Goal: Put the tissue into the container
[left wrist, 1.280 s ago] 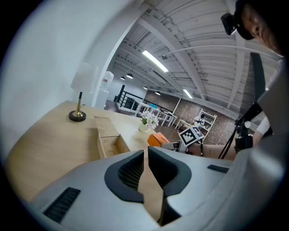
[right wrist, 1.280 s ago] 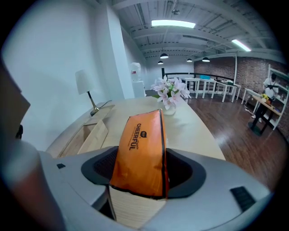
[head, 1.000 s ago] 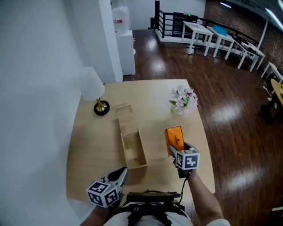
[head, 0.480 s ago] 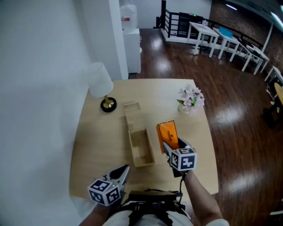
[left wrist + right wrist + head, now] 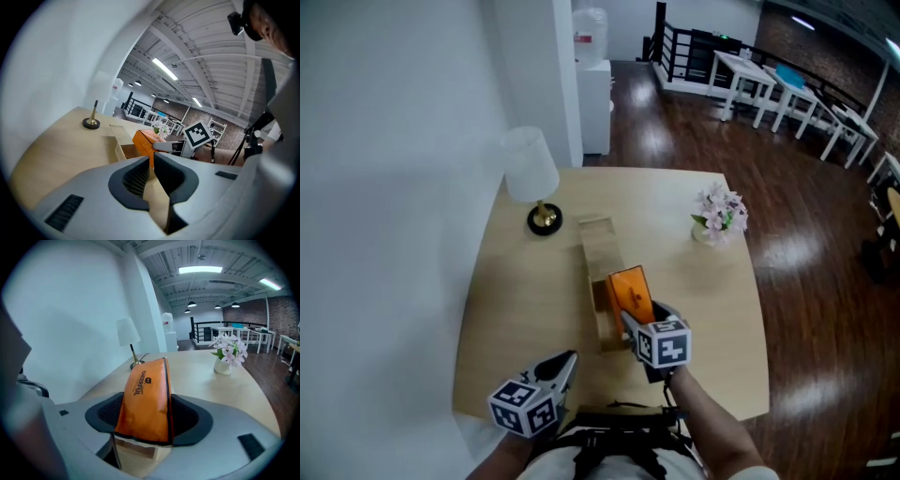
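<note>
An orange tissue pack (image 5: 630, 289) stands upright between the pads of my right gripper (image 5: 634, 309), which is shut on it. The pack hangs over the near half of the open wooden container (image 5: 599, 251), a long narrow box in the middle of the table. In the right gripper view the pack (image 5: 145, 397) fills the space between the jaws, and the container's rim (image 5: 140, 458) shows just under it. My left gripper (image 5: 563, 363) is by the table's front edge, left of the container, shut with nothing in it. In the left gripper view the pack (image 5: 144, 139) is over the box (image 5: 122, 146).
A white table lamp (image 5: 532, 172) with a dark round base stands at the back left, near the wall. A small vase of pink flowers (image 5: 720, 212) is at the back right. The round-cornered table (image 5: 516, 300) ends close to my body; dark wooden floor lies to the right.
My right gripper has carried the orange pack leftward, from the table beside the container to over its near half. The left gripper has stayed by the front edge.
</note>
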`<state>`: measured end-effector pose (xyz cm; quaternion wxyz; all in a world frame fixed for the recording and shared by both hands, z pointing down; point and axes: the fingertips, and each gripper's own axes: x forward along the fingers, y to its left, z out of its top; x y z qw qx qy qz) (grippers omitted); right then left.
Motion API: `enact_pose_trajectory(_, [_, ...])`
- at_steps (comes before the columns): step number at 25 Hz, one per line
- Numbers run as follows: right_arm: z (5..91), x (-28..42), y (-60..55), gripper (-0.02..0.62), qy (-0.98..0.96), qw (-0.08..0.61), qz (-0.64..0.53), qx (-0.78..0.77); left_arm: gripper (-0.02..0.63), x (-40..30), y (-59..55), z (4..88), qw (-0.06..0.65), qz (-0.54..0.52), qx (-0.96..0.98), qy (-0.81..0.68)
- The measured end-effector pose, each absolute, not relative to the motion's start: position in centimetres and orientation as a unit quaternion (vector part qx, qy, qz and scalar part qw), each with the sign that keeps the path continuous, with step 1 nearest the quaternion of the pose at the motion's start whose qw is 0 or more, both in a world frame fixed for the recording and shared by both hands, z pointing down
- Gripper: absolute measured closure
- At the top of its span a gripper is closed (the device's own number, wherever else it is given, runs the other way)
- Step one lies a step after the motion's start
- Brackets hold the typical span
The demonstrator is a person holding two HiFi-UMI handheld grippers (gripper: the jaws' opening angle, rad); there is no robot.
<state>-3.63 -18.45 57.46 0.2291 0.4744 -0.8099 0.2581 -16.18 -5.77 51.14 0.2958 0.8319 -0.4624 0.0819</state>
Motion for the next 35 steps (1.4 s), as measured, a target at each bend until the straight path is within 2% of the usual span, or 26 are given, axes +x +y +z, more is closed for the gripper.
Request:
enact_pose_trajectory(15, [61.6, -7.1, -19.0, 0.275, -0.786, 0.249, 0.303, 0.478, 0.575, -18.2, -6.0, 51.0, 0.298, 0.08, 0.831, -0.463])
enact_pose_trajectory(22, [62.9, -7.9, -19.0, 0.252, -0.784, 0.26, 0.317, 0.465, 0.575, -18.1, -6.2, 51.0, 0.296, 0.076, 0.832, -0.462])
enact_pose_trajectory(35, [58.1, -4.6, -15.7, 0.25, -0.815, 0.24, 0.271, 0.453, 0.575, -15.7, -6.1, 50.5, 0.293, 0.075, 0.844, -0.443])
